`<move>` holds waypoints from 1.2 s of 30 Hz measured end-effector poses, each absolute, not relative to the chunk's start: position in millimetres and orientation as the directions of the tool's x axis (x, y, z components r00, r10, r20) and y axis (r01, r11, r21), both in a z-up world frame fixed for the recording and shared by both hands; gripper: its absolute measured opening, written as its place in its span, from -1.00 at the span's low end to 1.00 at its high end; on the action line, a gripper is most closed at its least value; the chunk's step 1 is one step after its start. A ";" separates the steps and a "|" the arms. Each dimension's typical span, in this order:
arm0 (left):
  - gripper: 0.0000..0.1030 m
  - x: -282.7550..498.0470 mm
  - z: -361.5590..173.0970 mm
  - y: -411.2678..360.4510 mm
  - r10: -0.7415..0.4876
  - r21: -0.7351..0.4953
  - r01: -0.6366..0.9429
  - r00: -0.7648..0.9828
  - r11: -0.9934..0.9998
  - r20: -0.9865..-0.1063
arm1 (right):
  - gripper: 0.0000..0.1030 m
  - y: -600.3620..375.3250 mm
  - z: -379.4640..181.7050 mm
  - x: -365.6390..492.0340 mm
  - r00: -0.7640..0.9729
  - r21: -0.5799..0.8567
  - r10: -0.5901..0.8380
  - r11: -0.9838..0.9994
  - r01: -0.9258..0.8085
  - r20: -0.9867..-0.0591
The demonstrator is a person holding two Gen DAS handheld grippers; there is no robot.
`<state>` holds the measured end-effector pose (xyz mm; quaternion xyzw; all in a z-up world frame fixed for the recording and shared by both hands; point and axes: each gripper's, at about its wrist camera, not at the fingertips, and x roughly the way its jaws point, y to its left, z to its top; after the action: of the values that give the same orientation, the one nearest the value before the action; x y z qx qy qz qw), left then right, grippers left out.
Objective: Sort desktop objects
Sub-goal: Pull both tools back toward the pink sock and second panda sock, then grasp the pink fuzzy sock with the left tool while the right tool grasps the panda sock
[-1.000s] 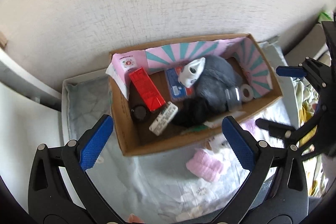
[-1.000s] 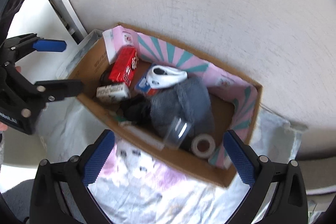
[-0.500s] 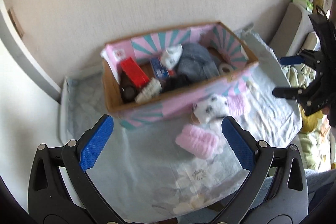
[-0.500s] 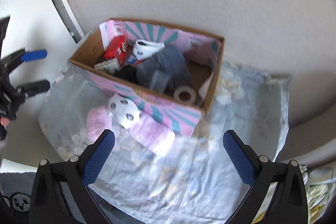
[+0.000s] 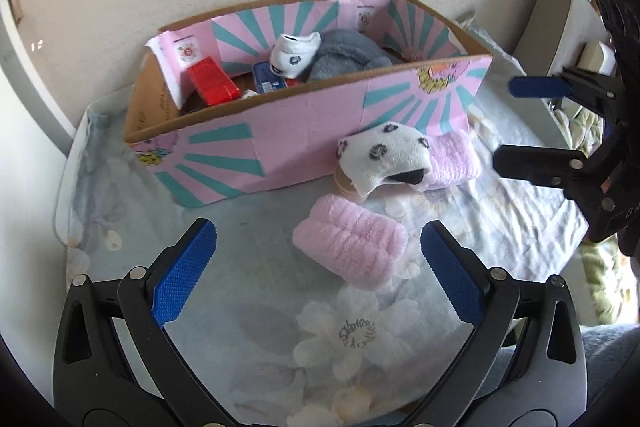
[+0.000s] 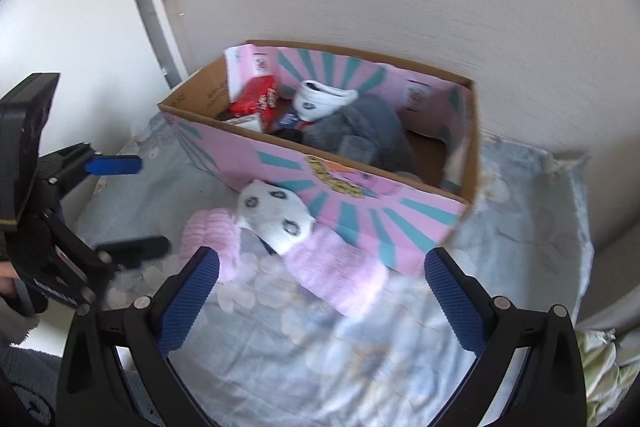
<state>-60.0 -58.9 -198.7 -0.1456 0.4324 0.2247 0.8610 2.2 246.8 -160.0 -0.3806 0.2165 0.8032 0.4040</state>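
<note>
You've pulled both claws back from over the box (image 5: pixel 304 131); left gripper (image 5: pixel 318 267) and right gripper (image 6: pixel 322 285) spread, empty. Pink roll (image 5: pixel 350 251) now sits just ahead between your left fingers: grab next.

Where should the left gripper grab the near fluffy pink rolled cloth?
Across the middle of the fluffy pink rolled cloth, from above. It lies flat and alone on the floral sheet, long axis slanting, and the left gripper is open close by.
</note>
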 end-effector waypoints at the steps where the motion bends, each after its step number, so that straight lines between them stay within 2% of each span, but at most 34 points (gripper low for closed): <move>1: 0.97 -57.3 -203.1 -61.0 0.262 -0.044 -0.500 0.524 0.865 -0.810 | 0.90 248.6 -163.6 -2.5 -0.386 0.033 0.483 -0.590 -0.806 -0.786; 2: 0.97 -54.6 -207.9 -63.7 0.264 -0.030 -0.487 0.523 0.873 -0.811 | 0.89 250.5 -167.6 -6.8 -0.391 0.029 0.480 -0.602 -0.798 -0.785; 9: 0.97 -44.6 -231.9 -81.5 0.322 0.078 -0.426 0.538 0.901 -0.779 | 0.49 252.7 -193.3 -36.4 -0.408 -0.083 0.507 -0.697 -0.712 -0.759; 11: 0.95 -42.4 -236.2 -83.3 0.325 0.090 -0.412 0.547 0.907 -0.772 | 0.46 252.9 -198.1 -41.7 -0.413 -0.111 0.512 -0.718 -0.687 -0.753; 15: 0.66 -38.3 -244.0 -82.2 0.303 0.086 -0.384 0.551 0.920 -0.778 | 0.35 257.3 -207.3 -47.7 -0.434 -0.118 0.487 -0.757 -0.643 -0.758; 19: 0.55 -35.6 -250.7 -78.9 0.251 0.046 -0.359 0.550 0.932 -0.796 | 0.15 262.7 -215.8 -47.8 -0.434 -0.103 0.463 -0.767 -0.634 -0.773; 22: 0.30 -36.3 -252.1 -78.8 0.235 0.034 -0.347 0.556 0.937 -0.798 | -0.03 264.4 -216.9 -46.2 -0.429 -0.107 0.471 -0.760 -0.641 -0.771; 24: -0.05 -37.6 -250.0 -78.7 0.238 0.031 -0.351 0.565 0.936 -0.790 | -0.22 265.4 -216.3 -45.6 -0.418 -0.116 0.482 -0.751 -0.650 -0.770; 33: -0.44 -38.1 -246.3 -76.7 0.221 0.010 -0.350 0.568 0.937 -0.793 | -0.44 269.1 -213.8 -45.4 -0.426 -0.099 0.474 -0.750 -0.654 -0.771; 36: -0.47 -38.0 -245.0 -75.6 0.215 0.006 -0.348 0.564 0.938 -0.797 | -0.46 268.9 -212.2 -45.8 -0.422 -0.105 0.476 -0.750 -0.653 -0.772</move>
<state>-38.0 -75.6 -245.0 -0.0760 0.4385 0.1595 0.8812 -45.8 268.9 -212.2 -0.4186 0.1057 0.8366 0.3372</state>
